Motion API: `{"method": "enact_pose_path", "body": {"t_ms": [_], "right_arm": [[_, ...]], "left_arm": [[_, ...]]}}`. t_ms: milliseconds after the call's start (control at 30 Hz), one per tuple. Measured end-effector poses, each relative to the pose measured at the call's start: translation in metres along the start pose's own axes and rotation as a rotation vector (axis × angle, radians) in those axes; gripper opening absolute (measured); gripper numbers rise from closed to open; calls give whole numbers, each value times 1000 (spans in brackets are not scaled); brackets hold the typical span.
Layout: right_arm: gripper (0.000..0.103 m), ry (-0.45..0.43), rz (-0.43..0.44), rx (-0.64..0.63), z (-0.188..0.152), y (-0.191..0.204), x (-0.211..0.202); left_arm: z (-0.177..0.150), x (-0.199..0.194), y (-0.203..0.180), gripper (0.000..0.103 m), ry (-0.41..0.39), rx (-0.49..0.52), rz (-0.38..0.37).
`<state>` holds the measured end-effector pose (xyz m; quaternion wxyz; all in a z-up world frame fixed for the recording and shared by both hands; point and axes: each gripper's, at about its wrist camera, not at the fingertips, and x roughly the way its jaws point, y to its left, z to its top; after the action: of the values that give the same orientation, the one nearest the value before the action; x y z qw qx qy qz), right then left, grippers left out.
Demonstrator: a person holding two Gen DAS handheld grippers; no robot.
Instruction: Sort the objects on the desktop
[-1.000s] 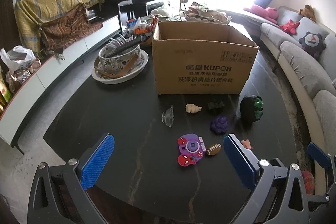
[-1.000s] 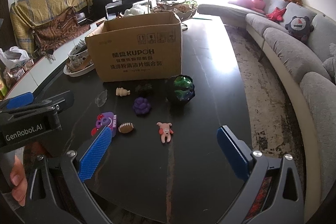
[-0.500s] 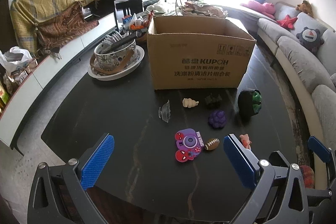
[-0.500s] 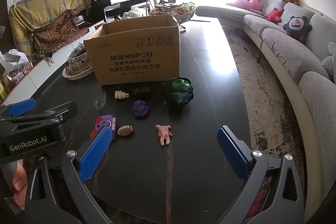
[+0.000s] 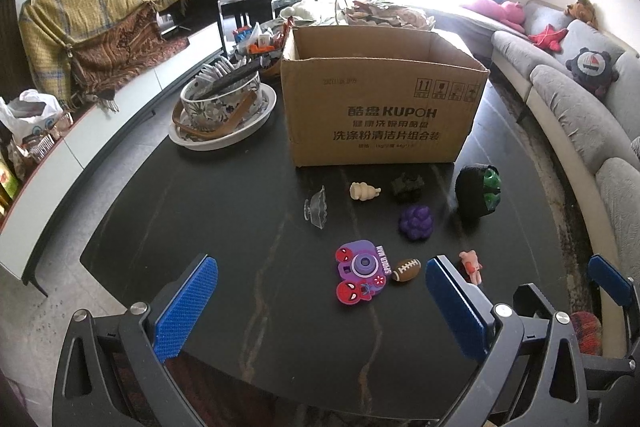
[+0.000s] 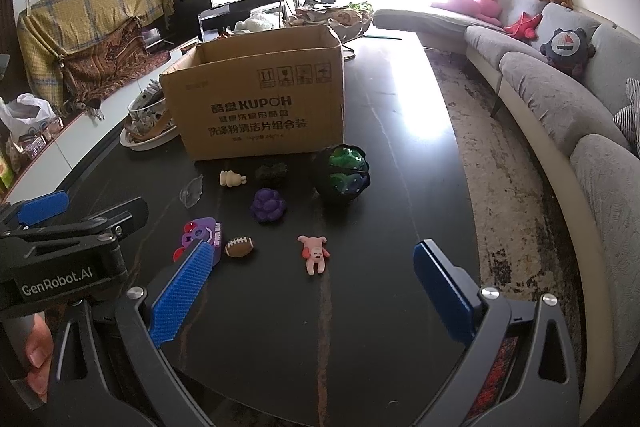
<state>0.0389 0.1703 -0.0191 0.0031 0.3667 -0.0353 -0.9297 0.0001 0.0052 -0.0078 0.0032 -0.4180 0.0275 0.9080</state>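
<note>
Toys lie scattered on the dark table [image 5: 240,187] just in front of the open cardboard box [image 5: 384,111]: a purple camera [image 5: 362,271] touching a tiny football [image 5: 406,269], a pink pig [image 6: 314,253], purple grapes [image 5: 416,223], a green-black ball [image 6: 344,173]. Left gripper [image 5: 320,307] and right gripper [image 6: 310,295] both hover spread wide, holding nothing.

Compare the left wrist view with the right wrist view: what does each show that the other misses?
Only the left wrist view shows the whole patterned ceramic bowl on its white plate; it is half hidden behind the box in the other. Only the right wrist view shows a person's hand holding the left gripper's black body. Both share the brown cardboard box, purple grape toy, small brown football, pink pig figure and both open grippers, left gripper and right gripper.
</note>
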Motion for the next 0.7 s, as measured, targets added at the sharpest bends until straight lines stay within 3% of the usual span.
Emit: {"method": "enact_pose_path", "body": {"t_ms": [700], "right_arm": [[100, 38, 52, 10, 0, -1, 11]], "left_arm": [[-1, -1, -1, 103, -17, 14, 11]]}}
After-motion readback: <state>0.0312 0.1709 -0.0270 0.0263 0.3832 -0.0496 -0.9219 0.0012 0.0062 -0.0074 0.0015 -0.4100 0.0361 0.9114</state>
